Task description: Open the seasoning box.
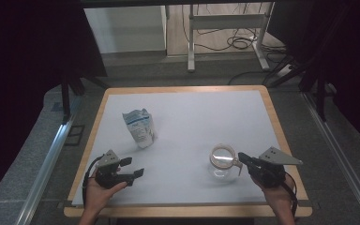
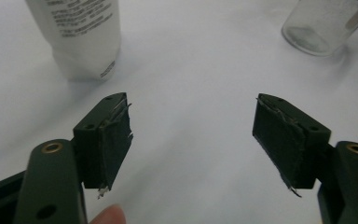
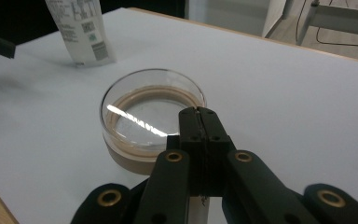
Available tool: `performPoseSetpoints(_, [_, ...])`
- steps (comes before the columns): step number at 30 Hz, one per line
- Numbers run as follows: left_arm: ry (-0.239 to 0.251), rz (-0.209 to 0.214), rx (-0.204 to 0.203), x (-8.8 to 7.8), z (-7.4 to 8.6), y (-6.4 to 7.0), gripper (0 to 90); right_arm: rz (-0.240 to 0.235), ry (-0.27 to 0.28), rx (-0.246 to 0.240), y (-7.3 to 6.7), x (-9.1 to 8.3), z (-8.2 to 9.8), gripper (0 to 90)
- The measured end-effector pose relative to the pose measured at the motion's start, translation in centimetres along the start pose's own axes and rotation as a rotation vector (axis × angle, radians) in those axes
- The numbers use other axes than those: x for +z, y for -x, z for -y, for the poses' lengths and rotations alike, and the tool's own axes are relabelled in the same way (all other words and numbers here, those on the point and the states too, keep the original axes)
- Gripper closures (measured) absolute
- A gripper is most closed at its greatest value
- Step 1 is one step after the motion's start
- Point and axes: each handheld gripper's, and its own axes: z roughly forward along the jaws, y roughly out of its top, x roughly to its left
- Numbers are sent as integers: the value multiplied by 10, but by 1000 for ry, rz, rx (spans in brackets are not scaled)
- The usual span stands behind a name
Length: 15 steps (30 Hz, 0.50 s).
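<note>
Right gripper view: jar (image 3: 151, 116) at right claw (image 3: 199, 112) tip

Pouch (image 1: 139, 127) upright on surface (image 1: 192, 112), left of centre. Lidded glass jar (image 1: 223, 162) on surface, right and nearer front edge, well apart from pouch. Left claw (image 1: 132, 167) front-left, just before pouch. Right claw (image 1: 240, 158) front-right, at jar's right rim.

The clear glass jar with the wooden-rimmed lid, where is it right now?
In the high view, the clear glass jar stands on the table's near right, just left of the right gripper, across from the white pouch.
</note>
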Motion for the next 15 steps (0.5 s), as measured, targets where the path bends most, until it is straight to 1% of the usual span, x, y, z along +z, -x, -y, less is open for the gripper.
performPoseSetpoints(2, [-5, 3, 1, 3, -1, 2, 342, 0, -9, -11, -2, 2, 0, 900])
performPoseSetpoints(7, [-16, 12, 2, 9, -1, 6, 348, 5, -26, -24, -3, 6, 0, 900])
performPoseSetpoints(8, [-17, 13, 2, 10, -1, 6, 346, 5, -25, -19, -2, 5, 1, 900])
performPoseSetpoints(11, [-20, 13, -7, 12, -1, 8, 332, 24, -31, -24, -3, 1, 1, 900])
performPoseSetpoints(15, [-17, 17, -11, 13, -2, 9, 329, 17, -26, -25, -5, -3, 3, 900])
